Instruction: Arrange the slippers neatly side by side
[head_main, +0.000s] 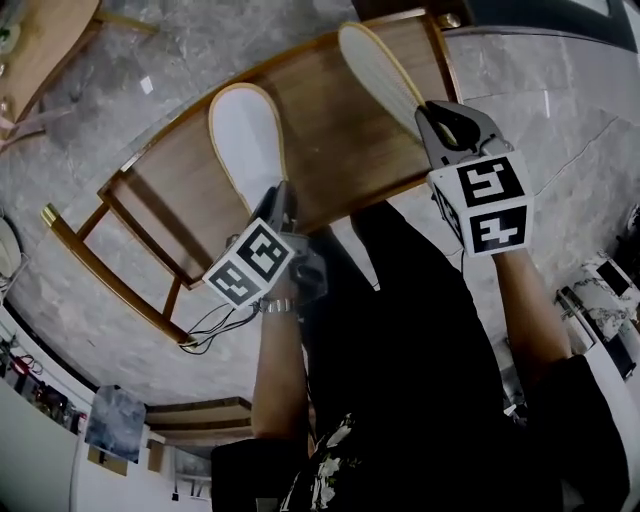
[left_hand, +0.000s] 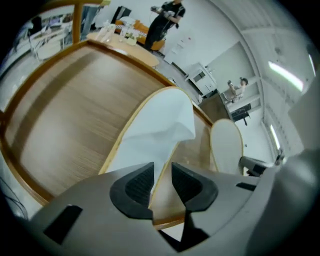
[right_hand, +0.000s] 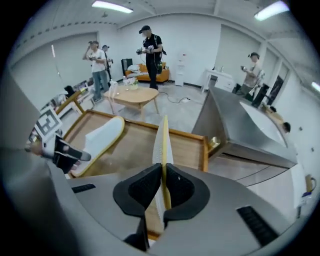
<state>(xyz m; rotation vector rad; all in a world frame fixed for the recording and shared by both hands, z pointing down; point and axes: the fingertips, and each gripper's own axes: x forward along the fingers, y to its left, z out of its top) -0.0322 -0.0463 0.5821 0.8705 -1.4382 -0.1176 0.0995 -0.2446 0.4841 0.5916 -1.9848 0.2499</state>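
Now the right gripper (right_hand: 162, 189) is clenched on a flat white tan-rimmed slipper (right_hand: 163, 142), tipped on edge over the wooden table (right_hand: 135, 145); the left gripper (left_hand: 161, 182) straddles the second white slipper (left_hand: 155, 135), unclenched.

2 slippers (head_main: 246, 140), 2 grippers (L gripper (left_hand: 161, 175), R gripper (right_hand: 163, 175)), 1 wood tbl (head_main: 340, 140)
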